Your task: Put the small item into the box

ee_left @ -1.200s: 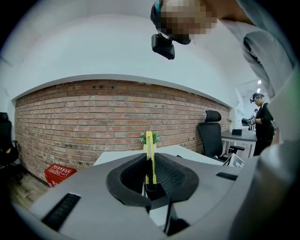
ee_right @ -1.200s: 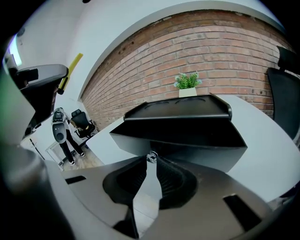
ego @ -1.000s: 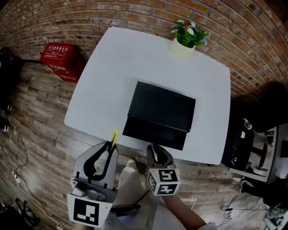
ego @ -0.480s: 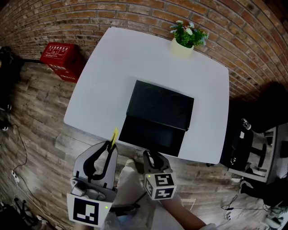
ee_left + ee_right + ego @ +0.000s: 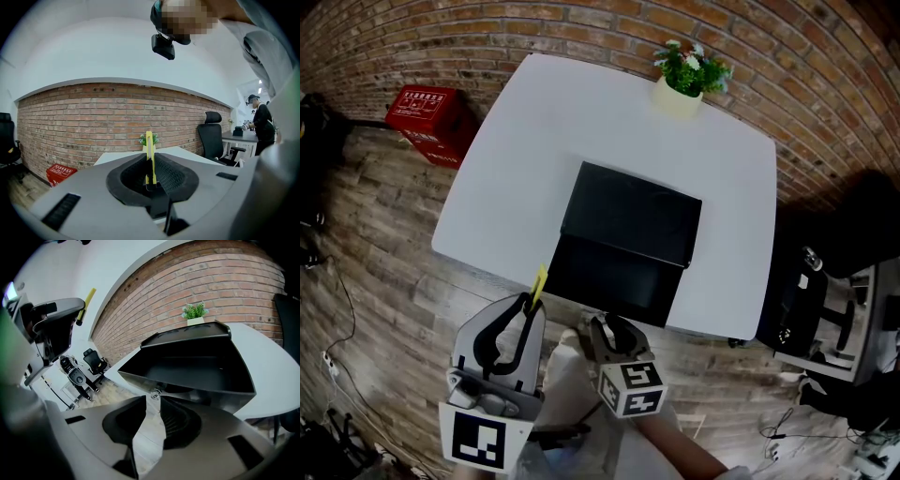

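A black box (image 5: 633,220) lies on the white table (image 5: 534,141), its drawer (image 5: 614,279) drawn out over the near edge. In the right gripper view the drawer (image 5: 187,369) is open and looks empty. My right gripper (image 5: 602,322) is at the drawer's front, shut on its small metal ring pull (image 5: 154,392). My left gripper (image 5: 528,302) hovers off the table's near edge, left of the drawer. It is shut on a thin yellow strip (image 5: 539,280) that sticks up between the jaws (image 5: 150,143).
A potted plant (image 5: 684,80) stands at the table's far edge. A red crate (image 5: 427,117) sits on the wooden floor at the left. A black office chair (image 5: 806,300) is at the right of the table. A brick wall runs behind.
The right gripper has drawn back toward me and the drawer has slid further out of the box. The left gripper with the yellow strip has stayed in place.
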### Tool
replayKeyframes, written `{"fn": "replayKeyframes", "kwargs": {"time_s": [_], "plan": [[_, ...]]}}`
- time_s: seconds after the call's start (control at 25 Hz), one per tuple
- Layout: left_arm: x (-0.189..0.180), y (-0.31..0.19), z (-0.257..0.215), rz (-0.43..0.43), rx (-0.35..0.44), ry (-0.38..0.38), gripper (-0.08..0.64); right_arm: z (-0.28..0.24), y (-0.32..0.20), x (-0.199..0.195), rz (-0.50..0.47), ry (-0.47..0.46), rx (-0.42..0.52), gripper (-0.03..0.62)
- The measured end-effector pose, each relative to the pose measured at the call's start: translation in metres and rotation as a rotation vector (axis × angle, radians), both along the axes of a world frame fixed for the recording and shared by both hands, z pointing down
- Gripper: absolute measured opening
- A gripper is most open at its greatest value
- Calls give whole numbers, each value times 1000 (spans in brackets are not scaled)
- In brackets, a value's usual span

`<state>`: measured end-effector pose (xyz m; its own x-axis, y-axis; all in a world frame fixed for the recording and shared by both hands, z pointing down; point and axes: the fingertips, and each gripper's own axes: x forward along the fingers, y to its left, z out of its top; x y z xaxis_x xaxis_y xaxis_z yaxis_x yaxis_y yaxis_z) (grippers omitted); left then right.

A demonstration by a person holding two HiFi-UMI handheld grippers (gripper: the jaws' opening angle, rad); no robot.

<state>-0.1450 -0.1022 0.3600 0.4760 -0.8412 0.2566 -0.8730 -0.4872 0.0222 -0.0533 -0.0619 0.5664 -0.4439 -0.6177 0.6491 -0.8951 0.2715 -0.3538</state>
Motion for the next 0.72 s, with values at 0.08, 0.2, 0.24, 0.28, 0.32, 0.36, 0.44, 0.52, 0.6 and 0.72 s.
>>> {"fn": "replayKeyframes", "kwargs": {"time_s": [0.08, 0.2, 0.24, 0.28, 0.32, 0.36, 0.44, 0.52, 0.6, 0.72], "plan": [[0, 2, -3, -7, 6, 2, 60, -1, 5, 1, -5, 4, -4, 86], [0, 5, -9, -15, 18, 1, 60, -13, 14, 0, -67, 47, 23, 84], [0, 6, -12, -18, 25, 3, 60, -21, 16, -1, -91, 62, 48, 84], [0, 7, -16, -23, 33, 6, 60, -29, 17, -1, -112, 74, 77, 78], [0, 8, -21, -28, 43, 10, 60, -39, 16, -1, -127, 82, 107, 75], [0, 9, -25, -33, 52, 13, 60, -50, 15, 0, -139, 87, 140, 73], [1, 11, -36, -39, 70, 20, 60, -75, 8, 4, -145, 96, 210, 69], [3, 13, -48, -45, 91, 38, 60, -103, -4, 9, -135, 101, 284, 67], [4, 15, -63, -55, 116, 60, 60, -132, -15, 16, -123, 105, 366, 67], [4, 18, -82, -72, 148, 63, 60, -173, -31, 29, -113, 125, 505, 67]]}}
